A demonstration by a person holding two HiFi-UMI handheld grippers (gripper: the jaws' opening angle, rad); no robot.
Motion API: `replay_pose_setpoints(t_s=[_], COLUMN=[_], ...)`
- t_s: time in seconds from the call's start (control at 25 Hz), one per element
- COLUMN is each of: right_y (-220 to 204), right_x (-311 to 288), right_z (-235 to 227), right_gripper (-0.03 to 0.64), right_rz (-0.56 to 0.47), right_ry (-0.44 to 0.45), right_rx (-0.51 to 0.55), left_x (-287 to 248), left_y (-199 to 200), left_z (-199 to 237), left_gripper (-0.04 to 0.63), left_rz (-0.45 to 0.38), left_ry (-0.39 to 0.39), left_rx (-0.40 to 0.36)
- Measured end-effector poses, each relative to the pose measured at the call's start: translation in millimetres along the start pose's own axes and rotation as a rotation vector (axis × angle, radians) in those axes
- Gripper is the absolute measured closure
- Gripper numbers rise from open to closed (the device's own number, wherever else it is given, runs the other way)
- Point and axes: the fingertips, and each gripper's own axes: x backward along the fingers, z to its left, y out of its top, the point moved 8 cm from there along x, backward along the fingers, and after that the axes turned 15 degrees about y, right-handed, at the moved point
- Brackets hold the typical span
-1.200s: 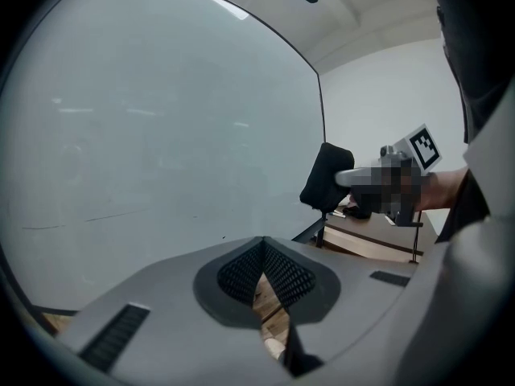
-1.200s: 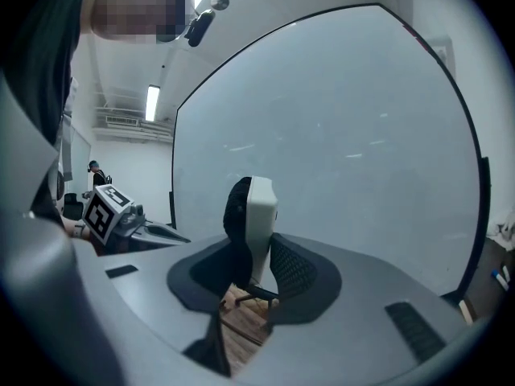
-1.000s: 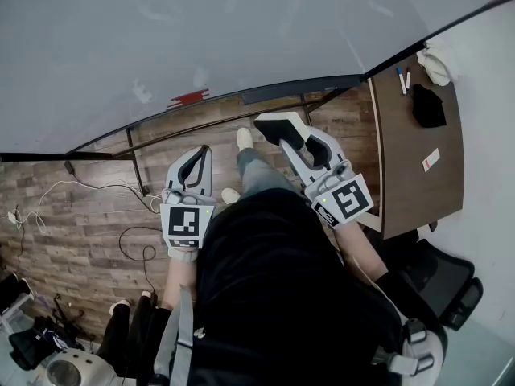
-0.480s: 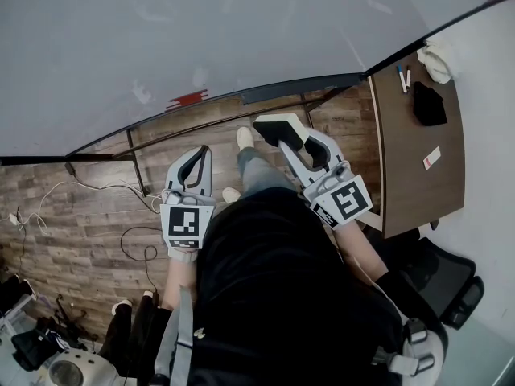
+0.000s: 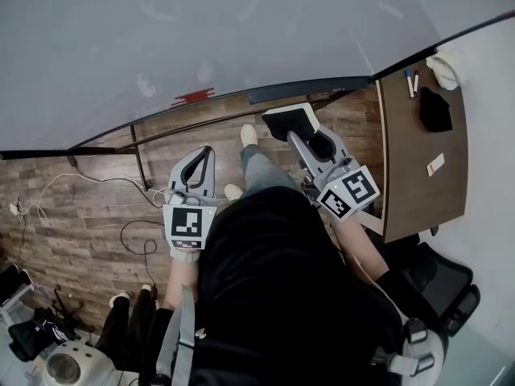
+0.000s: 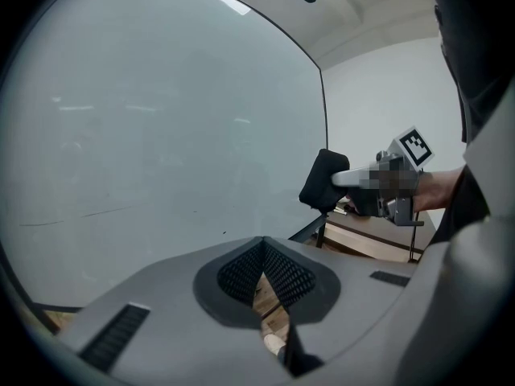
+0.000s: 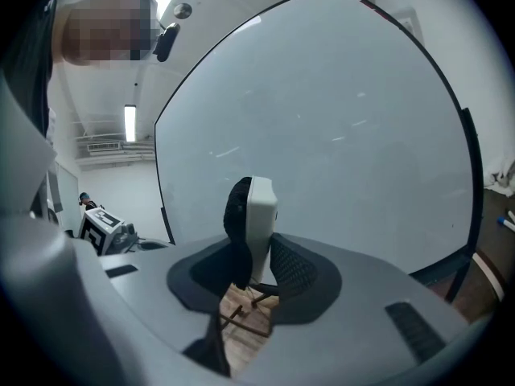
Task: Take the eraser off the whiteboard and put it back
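The eraser (image 5: 291,121), a white block with a black felt face, is clamped in my right gripper (image 5: 304,137), held in the air in front of the lower edge of the whiteboard (image 5: 241,30). In the right gripper view the eraser (image 7: 256,215) stands upright between the pads (image 7: 290,265), and I cannot tell whether it touches the whiteboard (image 7: 338,119) behind it. My left gripper (image 5: 204,152) hangs lower left, shut and holding nothing, its tips (image 6: 261,252) meeting. From there the eraser (image 6: 323,179) shows at right, beside the whiteboard (image 6: 161,135).
A brown table (image 5: 418,159) stands at right with markers (image 5: 410,80), a black object (image 5: 434,109) and a white cloth (image 5: 444,69). Below the board its stand's metal bars (image 5: 141,167) and cables (image 5: 80,191) cross the wooden floor. An office chair (image 5: 438,272) is at lower right.
My right gripper has rolled and shifted a little with the eraser still in its jaws. The left gripper has stayed where it was.
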Motion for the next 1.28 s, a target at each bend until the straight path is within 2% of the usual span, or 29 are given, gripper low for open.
replay_pose_setpoints(t_s=[0.56,0.84,1.12,1.28], right_y=[-34,-54,-78,-93], right_x=[-20,-30,-38,-47], right_z=[-51,-81,-109,-122], right_gripper=[0.494,0.494,0.494,0.492], right_rz=[-0.014,-0.041,-0.053,-0.087], right_ry=[-0.033,-0.068,-0.115,-0.136], right_rx=[-0.247,-0.430,-0.568,-0.688], left_x=[-6,-17,-27,-32], left_y=[-7,-7,-9,-13], left_z=[10,18,24,29], left_gripper=[0.588,0.588,0.588,0.588], left_rz=[0.037,0.059,0.087,0.103], left_ry=[0.048,0.057,0.062,0.063], left_rx=[0.013,0.015,0.010,0.009])
